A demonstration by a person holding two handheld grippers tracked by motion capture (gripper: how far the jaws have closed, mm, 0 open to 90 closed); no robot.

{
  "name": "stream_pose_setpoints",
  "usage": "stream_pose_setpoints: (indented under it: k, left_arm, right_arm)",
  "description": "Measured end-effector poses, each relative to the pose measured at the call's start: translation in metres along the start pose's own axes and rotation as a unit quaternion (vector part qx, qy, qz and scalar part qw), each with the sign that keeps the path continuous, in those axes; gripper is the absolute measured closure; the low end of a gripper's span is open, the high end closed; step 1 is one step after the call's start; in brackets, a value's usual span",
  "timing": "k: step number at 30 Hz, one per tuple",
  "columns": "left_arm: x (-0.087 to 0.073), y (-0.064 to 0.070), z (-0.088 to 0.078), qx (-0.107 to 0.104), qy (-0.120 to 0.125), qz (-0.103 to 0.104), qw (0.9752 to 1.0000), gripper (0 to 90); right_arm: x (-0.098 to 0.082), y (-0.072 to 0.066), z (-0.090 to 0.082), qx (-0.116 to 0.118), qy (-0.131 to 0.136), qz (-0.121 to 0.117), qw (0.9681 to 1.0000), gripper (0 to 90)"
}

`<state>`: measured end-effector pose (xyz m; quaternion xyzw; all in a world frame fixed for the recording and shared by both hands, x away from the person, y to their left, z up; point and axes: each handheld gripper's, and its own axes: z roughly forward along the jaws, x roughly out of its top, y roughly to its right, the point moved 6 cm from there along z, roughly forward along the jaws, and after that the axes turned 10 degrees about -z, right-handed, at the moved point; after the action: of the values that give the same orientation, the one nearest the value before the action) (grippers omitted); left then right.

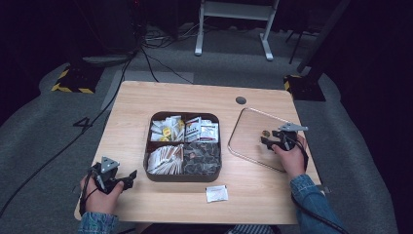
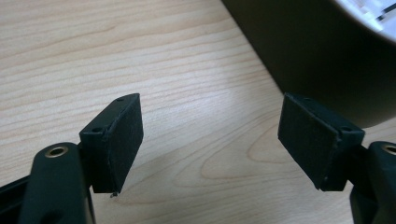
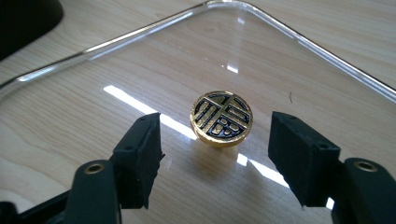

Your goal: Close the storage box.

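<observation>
Desk (image 1: 146, 105) of pale wood, bearing dark compartment box (image 1: 183, 176) of sachets, print too small to read. Right of it, clear lid (image 1: 248, 122) lying flat, gold knob (image 3: 221, 118) upward, black seal-style emblem on top. Right gripper (image 3: 215, 154) jaws apart, flanking knob, not touching. Left gripper (image 2: 210, 140) jaws apart, empty, near box's near-left corner.

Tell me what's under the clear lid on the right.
Through the clear lid only bare wooden table shows. On top sits its round gold knob, between the open right gripper pads, untouched. The knob's base is hidden.
</observation>
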<state>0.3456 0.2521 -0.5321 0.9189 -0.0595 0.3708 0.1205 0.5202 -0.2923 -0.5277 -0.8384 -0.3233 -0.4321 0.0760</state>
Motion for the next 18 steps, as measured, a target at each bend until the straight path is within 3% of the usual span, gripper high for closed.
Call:
stream_pose_setpoints:
  k: [7, 11, 18]
  left_arm:
    - [-0.004, -0.002, 0.01, 0.004, -0.014, -0.002, 0.9999, 21.4]
    - [-0.004, -0.004, 0.015, 0.012, -0.013, 0.001, 0.9998, 21.4]
    - [-0.003, -0.004, 0.018, 0.017, -0.011, 0.004, 0.9998, 20.5]
  right_arm:
    - [-0.002, 0.001, 0.013, 0.005, -0.022, -0.006, 0.9997, 45.9]
    - [0.0, 0.003, 0.014, 0.006, -0.021, -0.006, 0.9997, 58.0]
    - [-0.002, 0.005, 0.013, 0.012, -0.011, 0.007, 0.9998, 59.0]
